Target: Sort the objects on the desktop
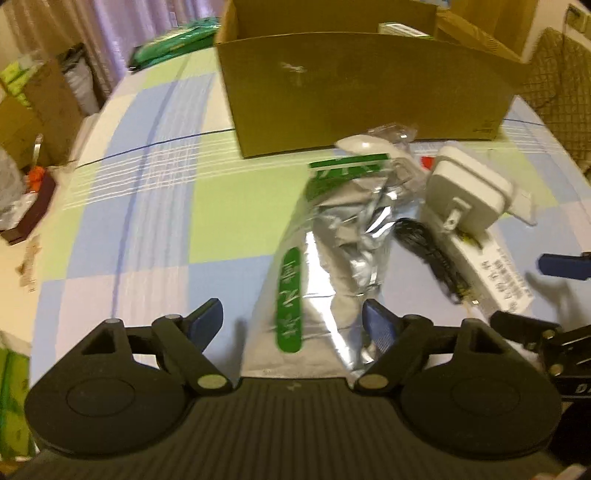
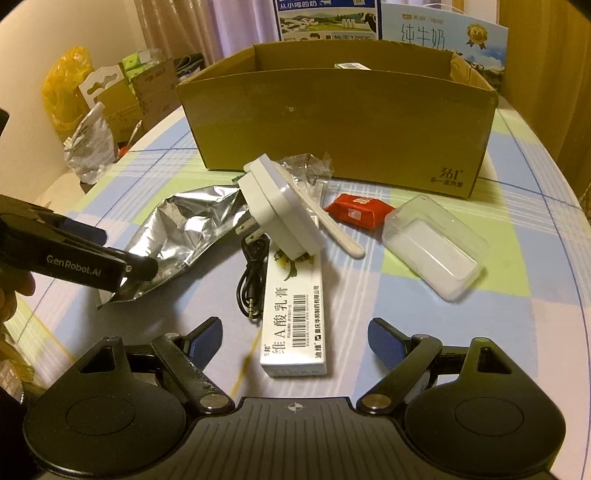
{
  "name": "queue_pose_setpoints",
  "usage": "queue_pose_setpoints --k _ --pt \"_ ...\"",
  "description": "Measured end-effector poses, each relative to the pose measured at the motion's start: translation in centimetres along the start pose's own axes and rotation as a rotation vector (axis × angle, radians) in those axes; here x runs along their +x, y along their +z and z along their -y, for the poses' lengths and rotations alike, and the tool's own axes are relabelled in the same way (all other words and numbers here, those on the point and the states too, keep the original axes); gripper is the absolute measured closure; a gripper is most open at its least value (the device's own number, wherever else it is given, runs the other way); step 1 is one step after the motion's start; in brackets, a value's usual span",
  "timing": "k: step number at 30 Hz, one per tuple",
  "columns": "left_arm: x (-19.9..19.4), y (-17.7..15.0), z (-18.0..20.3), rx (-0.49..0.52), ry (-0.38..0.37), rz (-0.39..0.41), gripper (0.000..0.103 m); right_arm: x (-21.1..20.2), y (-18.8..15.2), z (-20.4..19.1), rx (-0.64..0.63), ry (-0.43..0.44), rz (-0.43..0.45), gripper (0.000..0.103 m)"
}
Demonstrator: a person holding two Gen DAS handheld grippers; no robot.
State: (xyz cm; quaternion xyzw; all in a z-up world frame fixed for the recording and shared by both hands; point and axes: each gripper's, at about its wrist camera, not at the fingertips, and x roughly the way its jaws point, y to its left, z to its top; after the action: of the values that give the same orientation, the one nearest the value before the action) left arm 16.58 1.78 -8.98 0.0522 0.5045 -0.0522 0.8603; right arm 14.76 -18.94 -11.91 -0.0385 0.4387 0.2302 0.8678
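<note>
Cardboard box [image 2: 332,122] stands far ahead of both your claws on the desk [image 2: 480,295]. Your left claw [image 1: 293,325] is spread around the foil pouch [image 1: 332,266]. Your right claw [image 2: 295,343] is spread, the ointment carton [image 2: 295,314] between its fingers.

Checked tablecloth [image 2: 517,280] over round table; pale curtains [image 2: 177,26] behind; dim warm light.

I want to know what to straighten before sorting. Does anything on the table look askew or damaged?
Yes. The white charger sits tilted, propped on the end of the ointment box, with a white spoon lying across it. The silver foil bag beside it is crumpled. Nothing looks spilled.
</note>
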Motion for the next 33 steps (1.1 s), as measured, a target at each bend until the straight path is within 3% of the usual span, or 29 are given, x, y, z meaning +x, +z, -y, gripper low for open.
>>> queue_pose_setpoints --k 7,14,24,27,33 --pt "1.5 2.3 2.1 0.191 -0.02 -0.028 0.019 0.5 0.2 0.2 -0.008 -0.009 -0.005 0.019" --pt "4.5 3.2 3.2 0.277 -0.011 -0.098 0.023 1.1 0.7 -0.1 -0.071 -0.028 -0.003 0.02" --pt "5.3 4.2 2.9 0.271 -0.032 -0.091 0.042 2.4 1.3 0.1 -0.053 -0.02 -0.039 0.067" --pt "4.9 4.1 3.2 0.278 -0.014 -0.082 0.051 1.6 1.1 -0.1 -0.06 -0.041 -0.039 0.068" --pt "2.9 1.4 3.5 0.293 -0.02 -0.09 0.052 -1.3 -0.5 0.8 -0.01 -0.062 -0.05 0.068"
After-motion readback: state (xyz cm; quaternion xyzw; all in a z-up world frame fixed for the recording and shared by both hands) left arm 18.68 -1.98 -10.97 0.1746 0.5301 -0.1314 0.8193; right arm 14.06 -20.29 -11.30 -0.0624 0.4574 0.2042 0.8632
